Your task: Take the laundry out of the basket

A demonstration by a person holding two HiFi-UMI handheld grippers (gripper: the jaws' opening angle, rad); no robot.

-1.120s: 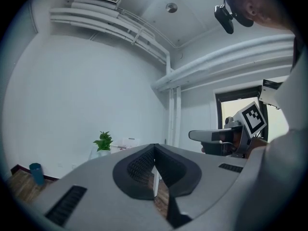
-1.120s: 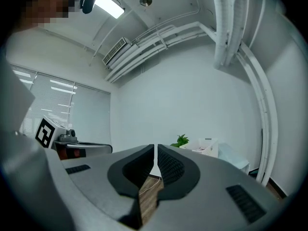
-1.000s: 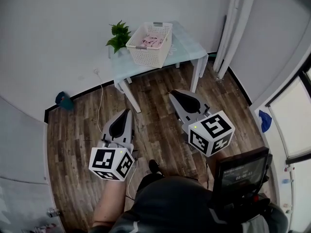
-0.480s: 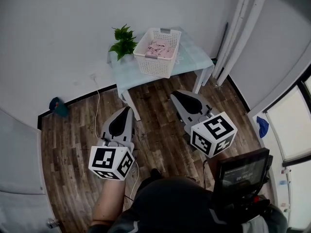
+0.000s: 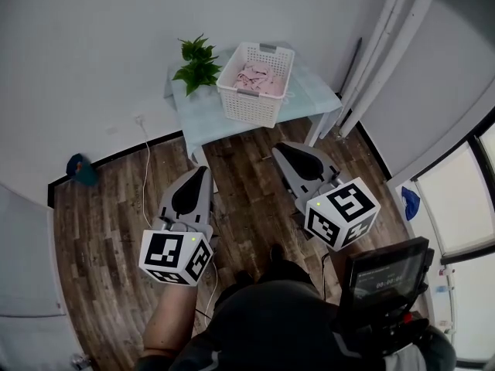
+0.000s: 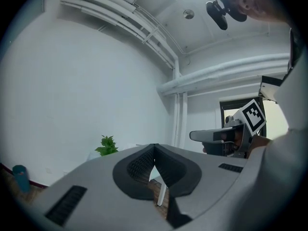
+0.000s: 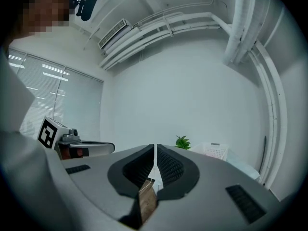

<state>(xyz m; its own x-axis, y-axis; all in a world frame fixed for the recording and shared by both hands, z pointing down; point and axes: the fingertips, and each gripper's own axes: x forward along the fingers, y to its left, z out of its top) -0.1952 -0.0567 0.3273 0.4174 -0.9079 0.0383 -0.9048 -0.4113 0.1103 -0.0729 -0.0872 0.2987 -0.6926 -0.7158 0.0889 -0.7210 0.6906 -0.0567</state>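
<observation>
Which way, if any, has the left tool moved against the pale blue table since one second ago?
Yes. The left tool has advanced toward the pale blue table; the gap to its front edge has shrunk.

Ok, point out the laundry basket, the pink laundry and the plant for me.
laundry basket point(image 5: 249, 105), head view, its front wall.
pink laundry point(image 5: 254, 76), head view, middle of the pile.
plant point(image 5: 195, 62), head view, its leaves.

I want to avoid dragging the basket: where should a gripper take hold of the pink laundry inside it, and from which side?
Probably pinch a raised fold near the middle of the pink laundry, coming down from above through the open top of the white basket. The cloth lies crumpled below the rim, and the lattice walls block any sideways approach.
</observation>
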